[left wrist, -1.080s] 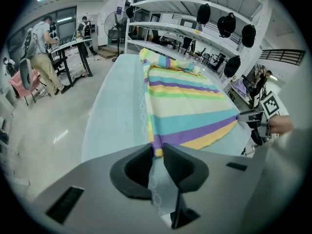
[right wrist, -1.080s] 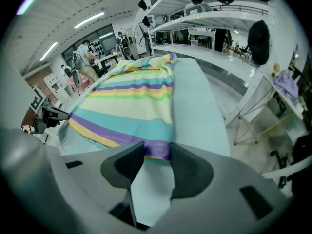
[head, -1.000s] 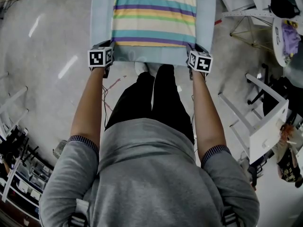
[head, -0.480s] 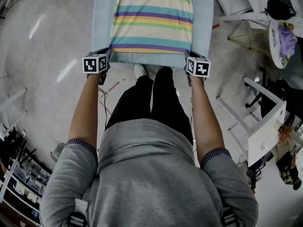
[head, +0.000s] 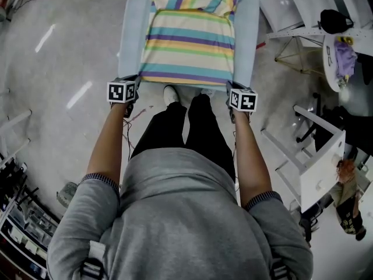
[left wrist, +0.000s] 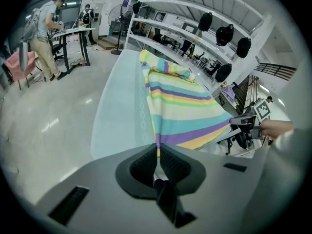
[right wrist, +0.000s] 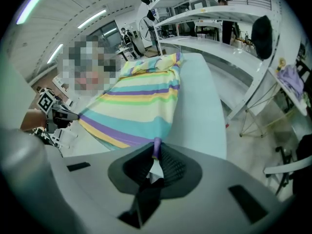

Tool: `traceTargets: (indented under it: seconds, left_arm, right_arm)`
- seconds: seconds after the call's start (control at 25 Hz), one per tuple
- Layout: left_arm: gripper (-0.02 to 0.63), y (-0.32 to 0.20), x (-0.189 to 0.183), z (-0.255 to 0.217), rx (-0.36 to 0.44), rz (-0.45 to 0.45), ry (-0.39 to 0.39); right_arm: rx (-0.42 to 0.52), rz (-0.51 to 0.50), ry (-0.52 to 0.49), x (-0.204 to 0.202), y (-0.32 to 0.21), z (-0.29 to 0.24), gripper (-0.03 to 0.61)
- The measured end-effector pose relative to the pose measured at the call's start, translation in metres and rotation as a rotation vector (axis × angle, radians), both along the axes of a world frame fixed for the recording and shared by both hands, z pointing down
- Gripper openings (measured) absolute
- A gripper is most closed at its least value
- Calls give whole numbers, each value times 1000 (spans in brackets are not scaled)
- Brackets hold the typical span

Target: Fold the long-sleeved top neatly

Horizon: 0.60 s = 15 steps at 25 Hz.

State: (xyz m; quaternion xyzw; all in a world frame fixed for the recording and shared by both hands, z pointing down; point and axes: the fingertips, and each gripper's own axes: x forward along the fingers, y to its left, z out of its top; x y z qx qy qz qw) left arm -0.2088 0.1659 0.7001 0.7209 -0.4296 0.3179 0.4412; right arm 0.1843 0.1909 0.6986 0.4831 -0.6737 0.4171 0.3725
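Hem of the striped top [head: 187,45] has lifted — stretched taut.

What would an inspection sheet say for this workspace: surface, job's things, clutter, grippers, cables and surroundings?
Surface: pale blue table, its long side running away from the person.
Job's things: striped top spread on the table, collar at the far end, hem at the near edge.
Clutter: nothing seen on the table besides the top.
Grippers: left gripper shut on the hem's left corner; right gripper has just been closing its jaws and is shut on the hem's right corner.
Cables: thin wires on the floor by the left forearm.
Surroundings: white shelving with dark round items; a round table bearing a purple cloth; people standing far off.
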Motion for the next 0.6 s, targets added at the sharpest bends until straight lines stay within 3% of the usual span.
traceTargets:
  seconds: [0.6]
  left_arm:
    - [32, 44, 14, -3, -81, -50, -1]
  right_arm:
    - [-34, -12, -19, 15, 34, -3, 43]
